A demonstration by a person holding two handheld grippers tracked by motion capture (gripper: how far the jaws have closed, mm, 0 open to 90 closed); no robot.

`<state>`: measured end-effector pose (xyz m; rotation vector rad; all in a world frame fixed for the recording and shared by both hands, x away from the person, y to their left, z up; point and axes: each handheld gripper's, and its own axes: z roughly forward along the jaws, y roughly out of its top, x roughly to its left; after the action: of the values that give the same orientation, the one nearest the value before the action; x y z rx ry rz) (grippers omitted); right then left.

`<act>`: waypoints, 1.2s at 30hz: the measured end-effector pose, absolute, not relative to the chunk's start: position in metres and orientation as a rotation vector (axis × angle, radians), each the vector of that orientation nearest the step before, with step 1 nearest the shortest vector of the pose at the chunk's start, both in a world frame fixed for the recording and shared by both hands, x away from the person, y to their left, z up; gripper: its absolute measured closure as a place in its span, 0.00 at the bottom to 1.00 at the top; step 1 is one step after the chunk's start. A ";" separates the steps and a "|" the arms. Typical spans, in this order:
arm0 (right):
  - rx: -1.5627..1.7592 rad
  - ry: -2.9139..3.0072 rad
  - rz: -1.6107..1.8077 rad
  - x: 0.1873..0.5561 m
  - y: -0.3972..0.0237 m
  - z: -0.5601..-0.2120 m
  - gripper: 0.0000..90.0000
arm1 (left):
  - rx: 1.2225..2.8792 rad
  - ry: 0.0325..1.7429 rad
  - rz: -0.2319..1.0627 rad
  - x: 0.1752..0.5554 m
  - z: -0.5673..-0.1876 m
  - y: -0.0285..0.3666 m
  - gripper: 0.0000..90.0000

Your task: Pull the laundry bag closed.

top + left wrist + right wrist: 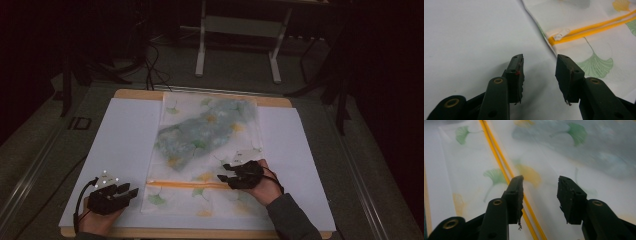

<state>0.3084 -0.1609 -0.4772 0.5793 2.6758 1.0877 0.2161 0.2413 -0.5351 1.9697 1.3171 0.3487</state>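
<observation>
A see-through pouch (207, 145) printed with ginkgo leaves lies flat on a white sheet (125, 135), with a grey-blue cloth inside it. An orange zipper (187, 184) runs across its near end. My left gripper (131, 191) rests on the sheet just left of the pouch, open and empty. In the left gripper view its jaws (540, 62) point at the zipper's white pull (560, 36) at the pouch's edge. My right gripper (224, 171) hovers over the pouch's near right part, open. In the right gripper view (540, 182) the zipper (496, 155) passes under the left jaw, and nothing sits between the pads.
The white sheet covers a wooden table whose edge (135, 94) shows at the back. Beyond it stand a white metal frame (237, 45) and cables on a dark floor (150, 65). Bare sheet lies on both sides of the pouch.
</observation>
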 end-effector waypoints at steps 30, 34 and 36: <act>0.427 2.810 1.158 0.322 -0.075 -0.495 0.63 | 1.979 1.304 0.382 0.216 -0.530 0.242 0.61; 0.438 2.826 1.157 0.324 -0.066 -0.499 0.62 | 1.975 1.303 0.381 0.216 -0.530 0.244 0.61; 0.434 2.835 1.159 0.325 -0.062 -0.500 0.62 | 1.974 1.304 0.379 0.216 -0.530 0.245 0.61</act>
<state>0.3246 -0.0619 -0.5003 0.4335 2.8348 1.1592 0.2162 0.2449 -0.5300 1.9739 1.3037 0.3787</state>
